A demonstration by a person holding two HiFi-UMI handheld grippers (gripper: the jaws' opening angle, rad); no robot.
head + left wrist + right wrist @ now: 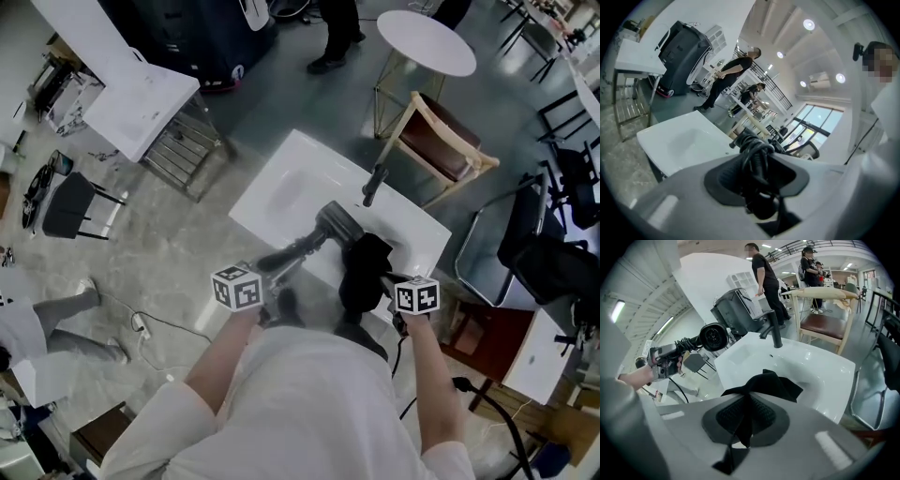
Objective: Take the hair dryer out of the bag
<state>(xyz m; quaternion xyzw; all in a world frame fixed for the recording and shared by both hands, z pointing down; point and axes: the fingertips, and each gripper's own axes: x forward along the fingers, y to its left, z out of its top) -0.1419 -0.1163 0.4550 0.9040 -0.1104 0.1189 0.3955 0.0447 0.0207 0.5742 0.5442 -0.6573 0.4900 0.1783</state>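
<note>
Dryer (323,230) hangs mid-frame over the sink (281,187), clear of the bag (364,272). Left tongs (274,277) clamp its cord-wrapped handle (295,251); right tongs (389,289) pinch the limp bag. Rigid, probably nose-heavy and slick, so the handle looks safest.

Counted in the head view: one hair dryer (323,230) and one black bag (364,267) at centre. Two grippers sit just below them, the left gripper (274,279) and the right gripper (382,283). There is one white sink (291,183) with one black tap (374,185). Upper right holds one wooden chair (441,145) and one round table (427,42). Upper left holds one rectangular table (122,89), and below it one black chair (67,204). Two bystanders (764,280) stand at the top of the right gripper view.
</note>
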